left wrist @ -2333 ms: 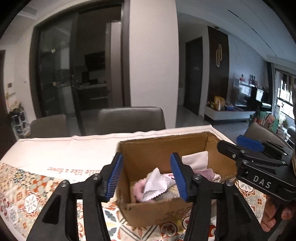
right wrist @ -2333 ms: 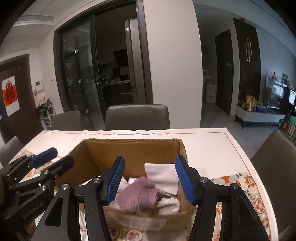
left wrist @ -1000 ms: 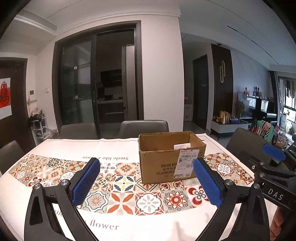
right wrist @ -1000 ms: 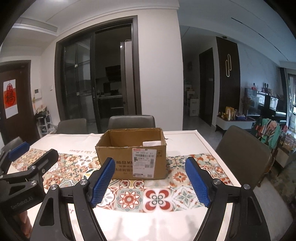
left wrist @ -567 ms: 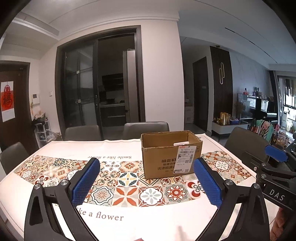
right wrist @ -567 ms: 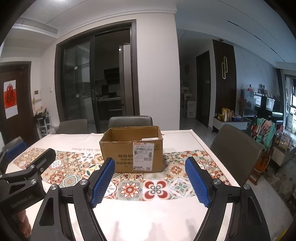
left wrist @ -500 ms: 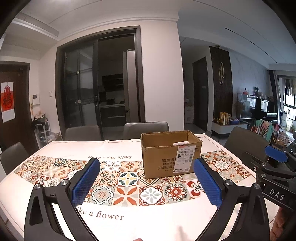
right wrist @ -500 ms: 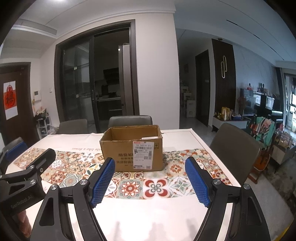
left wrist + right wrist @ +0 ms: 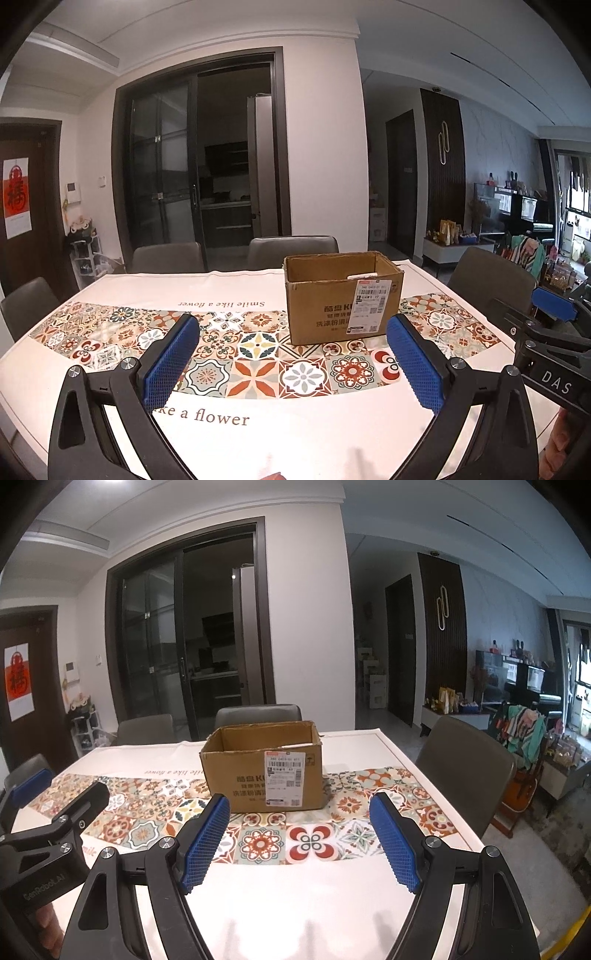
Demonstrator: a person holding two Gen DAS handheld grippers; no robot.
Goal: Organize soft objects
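Left wrist view: the left gripper (image 9: pixel 291 354) stood wide apart and empty at lower centre. The open brown cardboard box (image 9: pixel 341 301) sat right of centre on the white tablecloth with patterned tile band (image 9: pixel 258 369); a white soft item (image 9: pixel 362 276) showed inside its rim.

Right wrist view: the right gripper (image 9: pixel 299 834) was spread, holding nothing. The box (image 9: pixel 262 771) stood at centre, well apart.
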